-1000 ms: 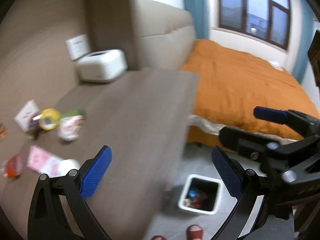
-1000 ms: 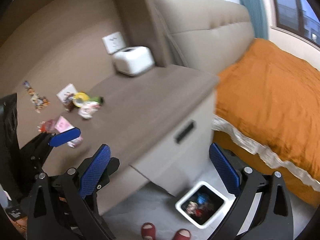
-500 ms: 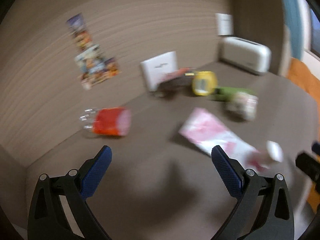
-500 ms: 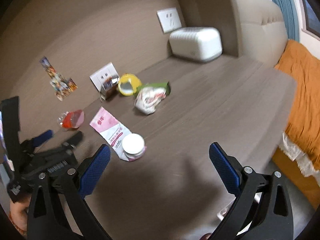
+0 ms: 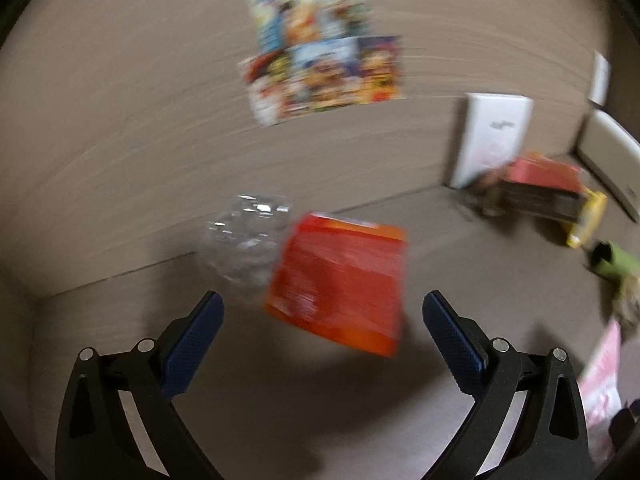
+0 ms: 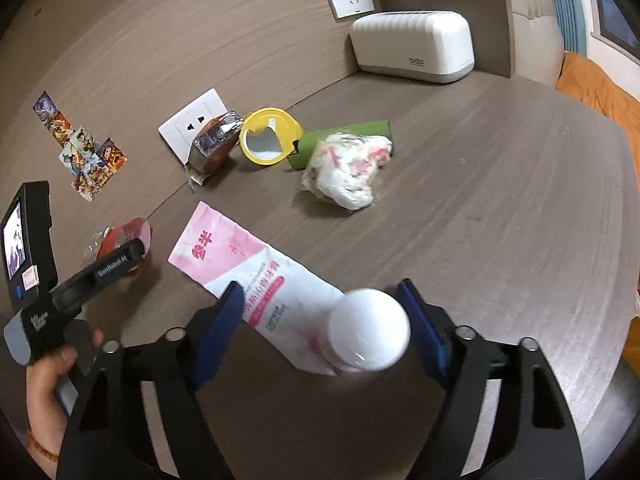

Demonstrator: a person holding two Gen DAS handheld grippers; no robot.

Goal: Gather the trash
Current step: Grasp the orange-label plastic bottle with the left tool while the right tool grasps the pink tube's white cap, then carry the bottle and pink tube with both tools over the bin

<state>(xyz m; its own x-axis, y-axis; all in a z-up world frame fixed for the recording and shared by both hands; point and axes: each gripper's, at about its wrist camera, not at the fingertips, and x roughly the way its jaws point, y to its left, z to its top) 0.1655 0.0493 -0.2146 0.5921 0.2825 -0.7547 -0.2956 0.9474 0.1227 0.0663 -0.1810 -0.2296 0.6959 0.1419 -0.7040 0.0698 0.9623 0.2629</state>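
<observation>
Left wrist view: my left gripper (image 5: 322, 320) hangs spread wide, red-labelled plastic bottle (image 5: 332, 276) mid-frame ahead, blurry; could knock it rolling. Right wrist view: right gripper (image 6: 322, 312) unclenched around pink tube (image 6: 280, 292), lower centre; the round cap (image 6: 370, 330) might squirt out.

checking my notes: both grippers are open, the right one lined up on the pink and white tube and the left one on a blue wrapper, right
Not quite. The wrapper in front of the left gripper is orange-red, not blue, with crumpled clear plastic beside it; the left wrist view shows this. The rest holds: both are open, and the right gripper straddles the pink and white tube.
</observation>
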